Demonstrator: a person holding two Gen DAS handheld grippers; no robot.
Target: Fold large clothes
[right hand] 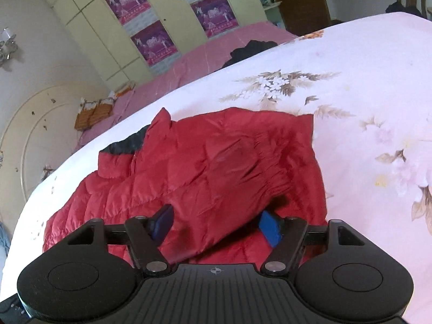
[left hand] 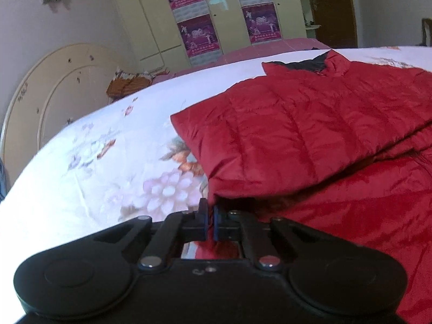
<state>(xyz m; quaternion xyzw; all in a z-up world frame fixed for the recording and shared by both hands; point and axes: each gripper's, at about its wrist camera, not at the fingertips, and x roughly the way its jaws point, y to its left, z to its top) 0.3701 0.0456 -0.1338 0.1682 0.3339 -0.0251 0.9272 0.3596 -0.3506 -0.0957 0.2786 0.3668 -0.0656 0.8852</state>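
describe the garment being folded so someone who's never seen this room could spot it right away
Start at the big bed under the white floral quilt. On it lies a red quilted puffer jacket with a dark inner collar lining, one side already folded over. It is the only shiny red thing on the pale quilt, unlike the dark clothing heap on the pink sheet behind.

Shiny red cloth on soft flowery cloth

Looking at a puffy red jacket (right hand: 221, 162) of smooth, shiny, stitched cloth with a dull black lining at the collar (left hand: 306, 65), lying on a soft matt bedsheet (left hand: 89, 167) with printed flowers; seeing matt black plastic on the left gripper (left hand: 210, 222) and right gripper (right hand: 216, 225), with blue rubbery pads (right hand: 270, 228) and shiny metal pins; glossy paper posters (left hand: 198, 36) sticking on smooth painted wardrobe doors (right hand: 89, 27).
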